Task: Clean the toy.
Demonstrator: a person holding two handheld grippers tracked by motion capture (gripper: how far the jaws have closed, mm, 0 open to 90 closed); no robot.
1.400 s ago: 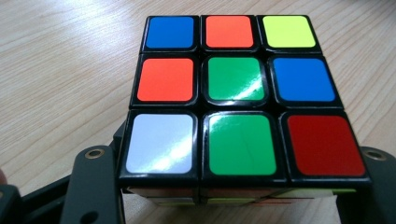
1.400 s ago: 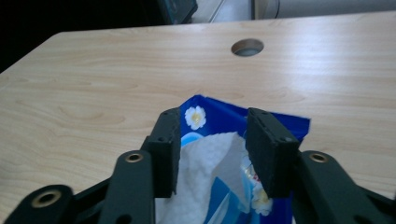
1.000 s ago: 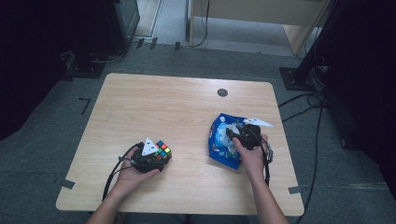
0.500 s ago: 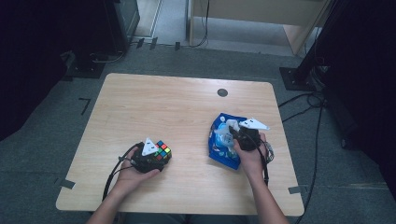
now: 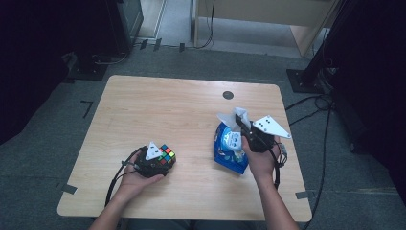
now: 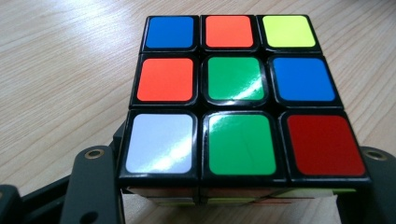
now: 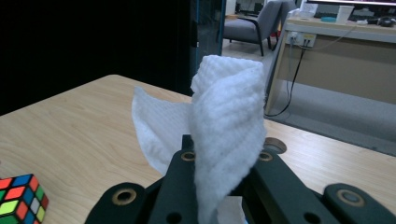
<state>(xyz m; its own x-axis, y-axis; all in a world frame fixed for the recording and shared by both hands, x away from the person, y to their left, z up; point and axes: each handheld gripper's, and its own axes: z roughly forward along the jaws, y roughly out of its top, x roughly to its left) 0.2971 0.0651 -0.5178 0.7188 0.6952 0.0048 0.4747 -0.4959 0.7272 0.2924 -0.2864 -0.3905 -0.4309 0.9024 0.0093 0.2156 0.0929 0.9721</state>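
Wipe coming out of the pack

My right gripper (image 5: 241, 125) pinches a white textured wipe (image 7: 224, 126) above the blue plastic wipe pack (image 5: 229, 153); my left gripper (image 5: 160, 160) clamps the multicoloured puzzle cube (image 6: 233, 93).

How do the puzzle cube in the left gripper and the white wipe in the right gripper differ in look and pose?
The puzzle cube is rigid, with glossy coloured squares in a black grid; the white wipe is soft, plain and crumpled. The cube sits low at the wooden table in the left gripper; the wipe sticks up from the right gripper, above a blue pack. Both are clamped between shut black jaws.
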